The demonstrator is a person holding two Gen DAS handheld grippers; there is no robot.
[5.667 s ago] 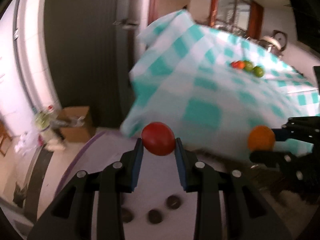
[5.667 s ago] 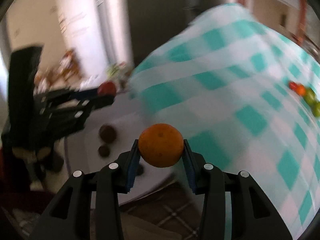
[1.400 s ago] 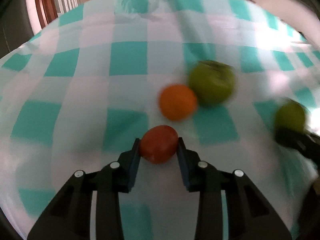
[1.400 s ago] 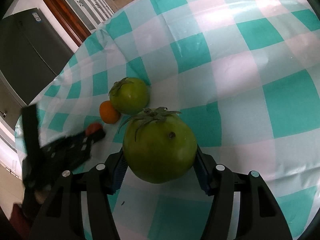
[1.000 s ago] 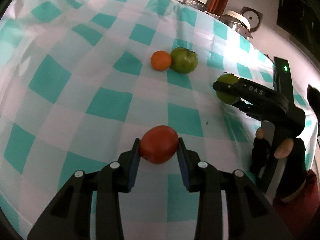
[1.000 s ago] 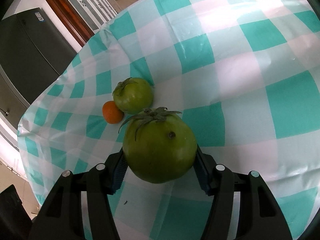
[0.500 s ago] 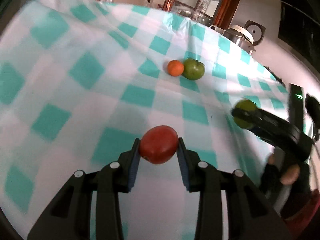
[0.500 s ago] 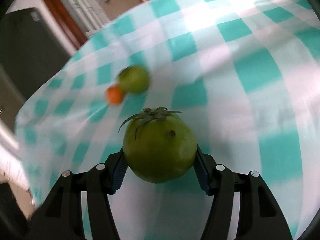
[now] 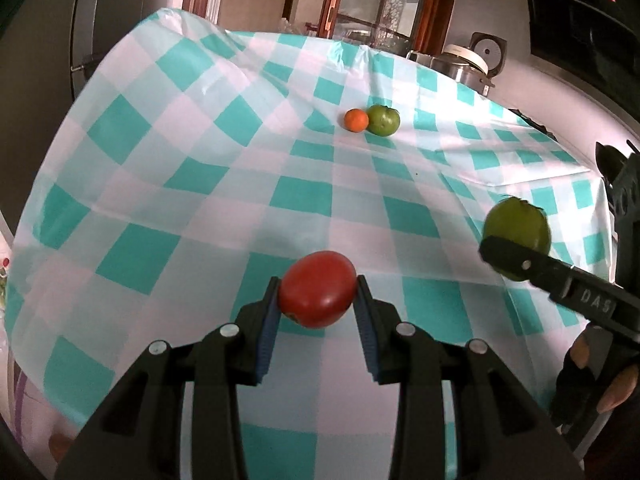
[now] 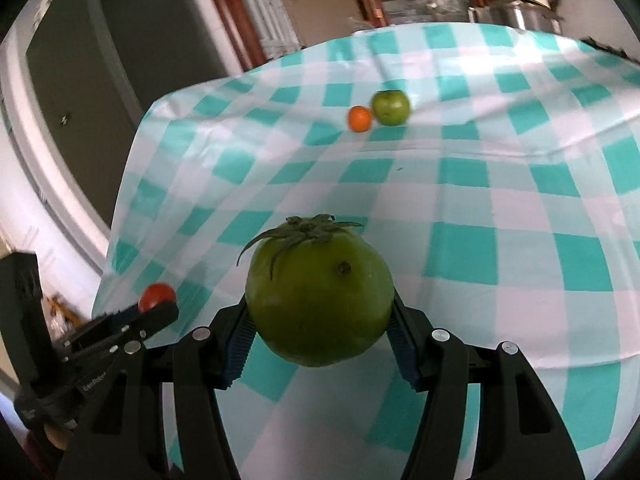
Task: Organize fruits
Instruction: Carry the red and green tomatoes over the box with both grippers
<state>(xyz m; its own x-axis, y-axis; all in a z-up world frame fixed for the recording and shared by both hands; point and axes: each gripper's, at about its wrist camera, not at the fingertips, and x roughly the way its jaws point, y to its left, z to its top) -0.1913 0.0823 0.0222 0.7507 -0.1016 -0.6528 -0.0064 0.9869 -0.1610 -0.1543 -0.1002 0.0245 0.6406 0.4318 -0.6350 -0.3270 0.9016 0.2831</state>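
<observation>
**A:** Kitchen setting. Table under a teal-and-white checked cloth (image 9: pixel 304 200), dark fridge off to the left, a cooker pot (image 9: pixel 464 66) behind the far edge. What do you have nearest?

**B:** On my left feed, the left gripper (image 9: pixel 318 312) is clamped on a red tomato (image 9: pixel 317 289), held above the near part of the cloth. I can't tell if it touches the surface; looks clear of it.

**A:** And my right gripper (image 10: pixel 320 330)?

**B:** Closed around a large green tomato (image 10: pixel 319 290), stem cap up, also over the near edge. Grip looks firm, pads on both flanks. From the left feed it sits to the right of the red one, well apart.

**A:** Farther out?

**B:** A small orange (image 9: pixel 356 120) and a second green tomato (image 9: pixel 383 120), touching or just beside each other, on the far middle of the cloth.

**A:** Progress, by my reckoning?

**B:** Partway. Two fruits in hand, two on the table. No bowl or tray in view, so I judge the destination lies off-frame.
</observation>
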